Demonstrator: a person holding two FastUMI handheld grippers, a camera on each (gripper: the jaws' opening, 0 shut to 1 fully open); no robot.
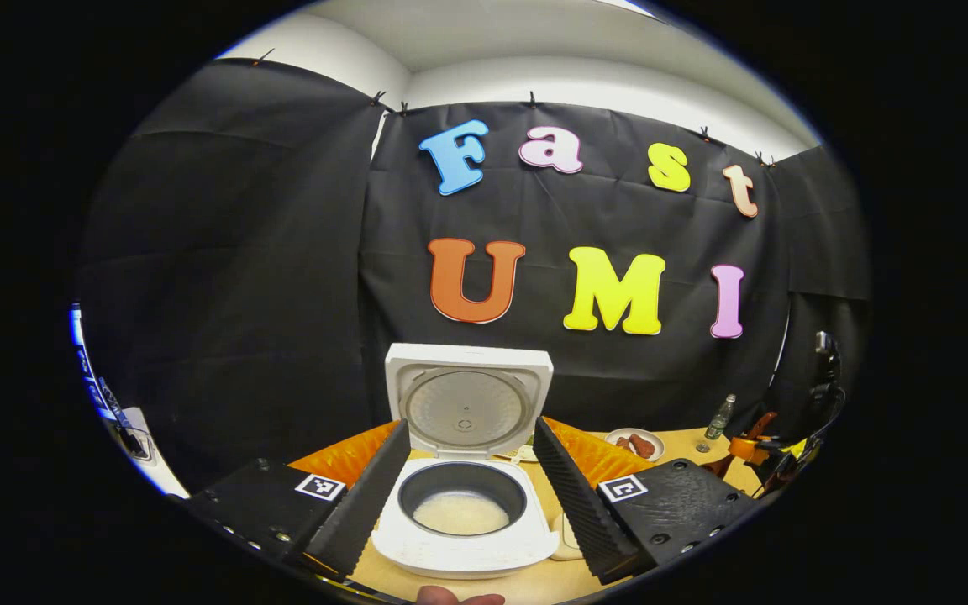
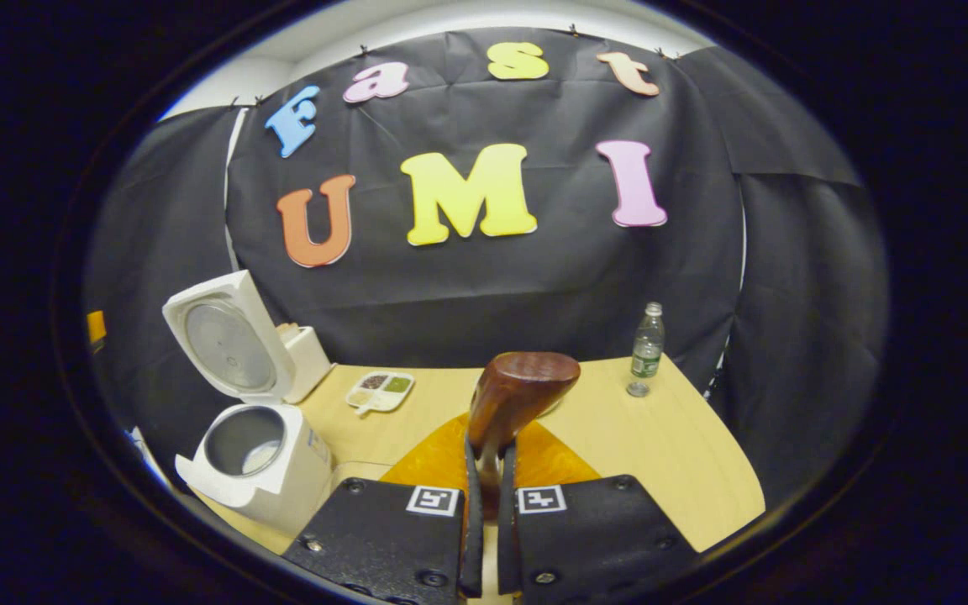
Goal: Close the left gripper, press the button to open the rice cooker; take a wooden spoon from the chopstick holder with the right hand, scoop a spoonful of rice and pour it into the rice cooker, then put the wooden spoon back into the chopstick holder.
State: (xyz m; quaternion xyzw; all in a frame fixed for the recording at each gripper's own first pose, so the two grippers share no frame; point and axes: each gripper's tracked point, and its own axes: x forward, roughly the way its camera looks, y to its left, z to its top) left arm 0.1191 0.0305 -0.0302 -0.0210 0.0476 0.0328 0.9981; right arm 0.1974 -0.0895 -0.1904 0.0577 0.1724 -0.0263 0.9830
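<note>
Now the right gripper (image 2: 488, 470) pinches the wooden spoon (image 2: 518, 395); the left gripper (image 1: 467, 496) is wide open. Maybe the spoon is empty, so dip it in rice, then tip it slowly over the open rice cooker (image 2: 253, 458) by the desk's left edge.

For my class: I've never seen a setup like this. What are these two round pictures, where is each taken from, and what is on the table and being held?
A person holds a two-finger gripper in each hand, and each carries a camera looking along its fingers. The left gripper view shows the left gripper with its jaws wide apart, framing a white rice cooker; its lid is up and there is rice in the pot. The right gripper view shows the right gripper with its jaws clamped on a wooden spoon. On the wooden table stand the cooker, a small divided tray, a plastic bottle and an orange mat.
</note>
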